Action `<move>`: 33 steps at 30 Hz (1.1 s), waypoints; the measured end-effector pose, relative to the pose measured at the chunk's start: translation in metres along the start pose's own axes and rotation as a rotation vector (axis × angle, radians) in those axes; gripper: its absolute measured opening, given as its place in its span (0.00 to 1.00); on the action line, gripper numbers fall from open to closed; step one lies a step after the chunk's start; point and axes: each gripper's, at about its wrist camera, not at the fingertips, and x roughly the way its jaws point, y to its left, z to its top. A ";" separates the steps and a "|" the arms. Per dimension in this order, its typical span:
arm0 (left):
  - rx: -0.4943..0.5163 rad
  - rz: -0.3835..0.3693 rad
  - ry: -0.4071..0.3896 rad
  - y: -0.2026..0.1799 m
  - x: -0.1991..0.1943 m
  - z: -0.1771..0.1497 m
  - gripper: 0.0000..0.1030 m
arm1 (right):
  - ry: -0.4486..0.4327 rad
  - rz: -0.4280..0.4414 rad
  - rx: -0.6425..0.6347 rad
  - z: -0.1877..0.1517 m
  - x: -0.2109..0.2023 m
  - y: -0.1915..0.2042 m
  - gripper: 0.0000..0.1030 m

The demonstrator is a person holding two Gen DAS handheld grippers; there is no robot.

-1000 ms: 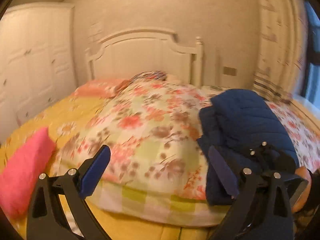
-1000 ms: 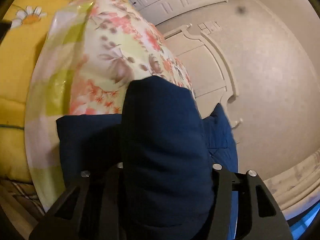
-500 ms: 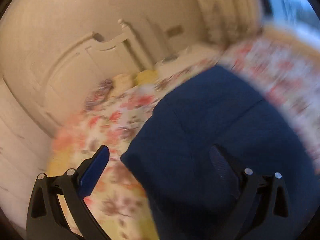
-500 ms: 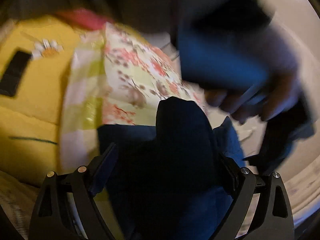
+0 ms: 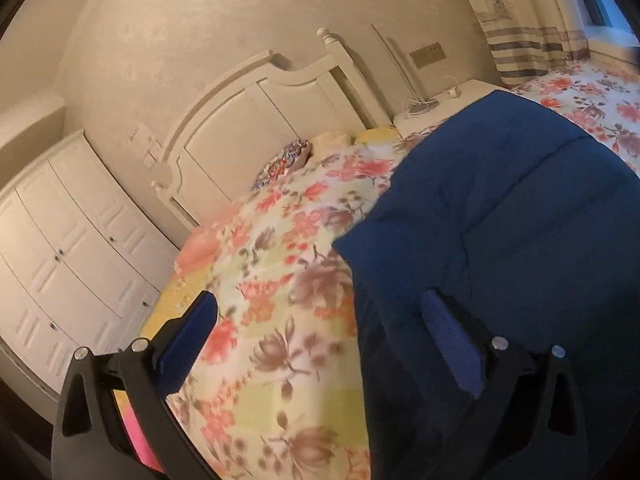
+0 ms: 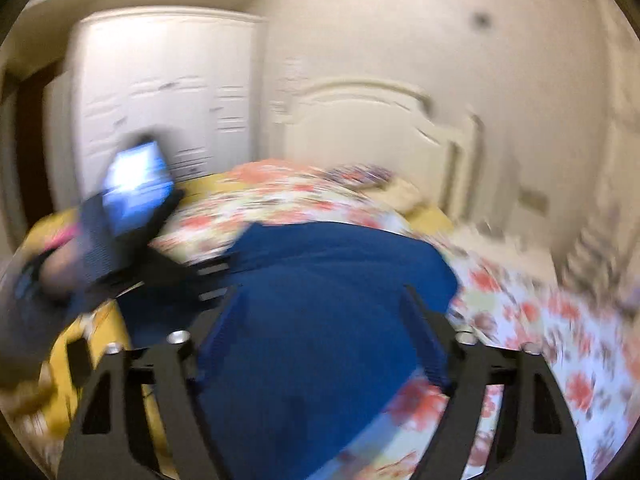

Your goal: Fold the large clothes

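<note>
Navy quilted jacket (image 5: 500, 220), folded into a thick bundle, lies on the floral quilt (image 5: 280, 280) between 2 spread grippers.

Seen from the left wrist, the left gripper (image 5: 320, 340) stands wide apart: its left pad hangs over the quilt, clear of the jacket's near edge, while its right pad sits against the dark fabric without pinching it. From the blurred right wrist view, the right gripper (image 6: 320, 340) hovers above the same jacket (image 6: 320, 280), jaws apart and just narrowed, nothing clamped between them. Quilt shows free beyond the jacket's far and right edges, running toward the cream wooden headboard (image 5: 256, 120) and the white bedside table (image 5: 440, 108). At the left, a hand with a lit phone (image 6: 136, 188) crowds the jacket's left side; white wardrobe doors (image 6: 160, 100) stand behind.
</note>
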 end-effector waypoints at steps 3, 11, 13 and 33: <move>-0.083 -0.028 0.024 0.003 0.006 -0.013 0.98 | 0.084 -0.013 0.097 0.022 0.049 -0.034 0.51; -0.345 -0.043 0.025 0.014 0.022 -0.048 0.98 | 0.394 -0.043 -0.028 0.017 0.189 -0.020 0.45; -0.370 -0.066 0.037 0.016 0.026 -0.052 0.98 | 0.427 -0.068 -0.060 0.022 0.194 -0.013 0.45; -0.460 -0.111 0.025 0.017 0.026 -0.069 0.98 | 0.314 -0.127 -0.084 0.057 0.158 0.001 0.46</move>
